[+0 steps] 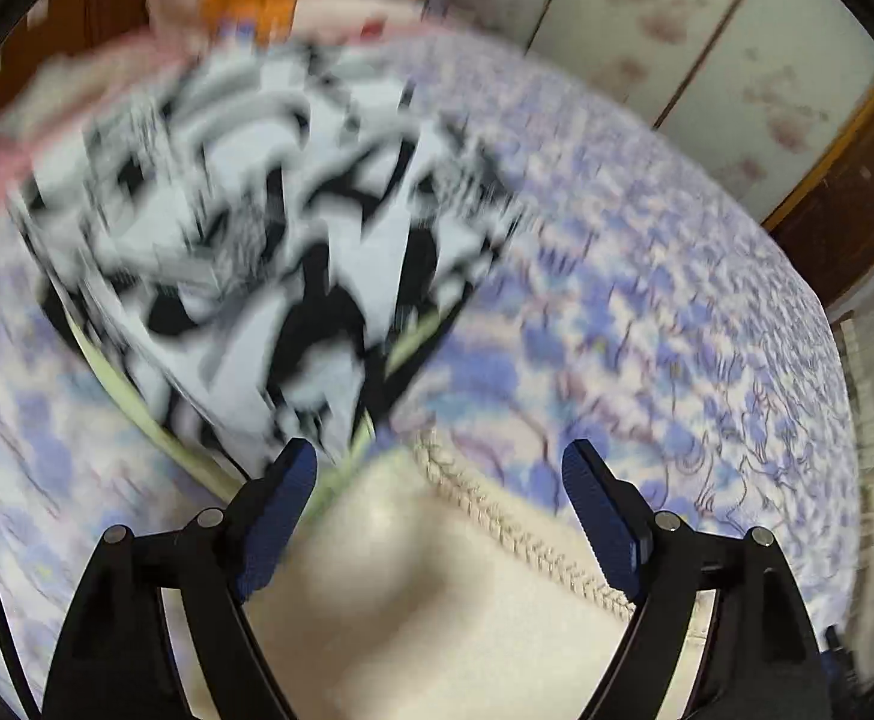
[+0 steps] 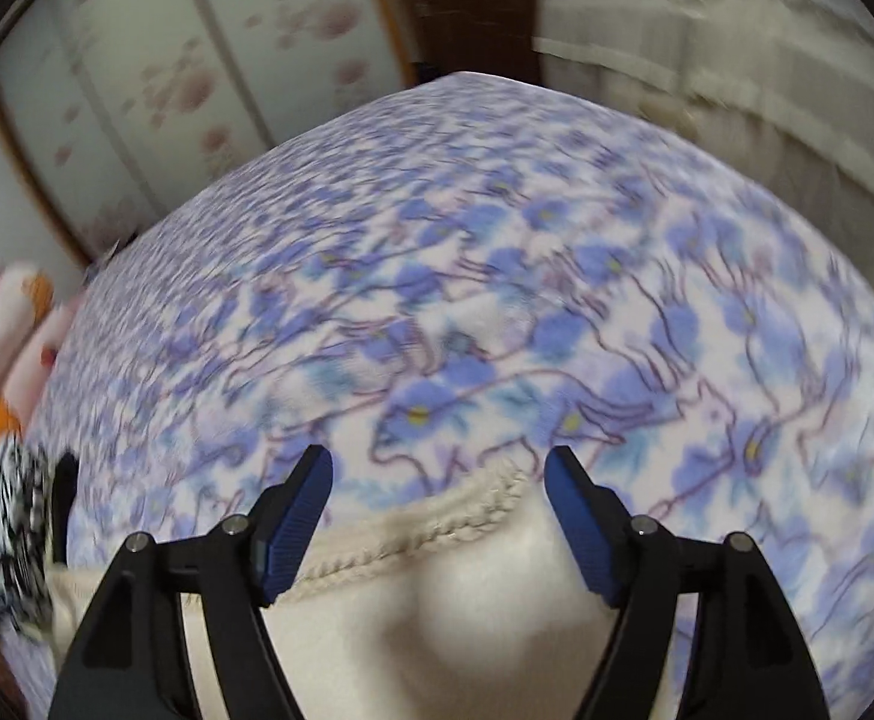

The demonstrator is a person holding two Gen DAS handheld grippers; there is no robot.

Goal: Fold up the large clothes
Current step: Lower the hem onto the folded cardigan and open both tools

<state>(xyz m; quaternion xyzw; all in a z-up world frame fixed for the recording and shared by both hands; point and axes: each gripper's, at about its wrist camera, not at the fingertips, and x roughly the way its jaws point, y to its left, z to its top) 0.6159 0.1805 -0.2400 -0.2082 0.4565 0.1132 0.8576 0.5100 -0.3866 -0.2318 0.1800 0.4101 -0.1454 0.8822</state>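
Both grippers, left (image 1: 440, 474) and right (image 2: 437, 480), hang over the cream garment (image 1: 437, 588), fingers apart; pinch its braided hem (image 2: 437, 516) evenly before lifting.

Bed in blue floral cover (image 2: 497, 276), cream garment (image 2: 437, 618), black-and-white garment (image 1: 269, 228) on it
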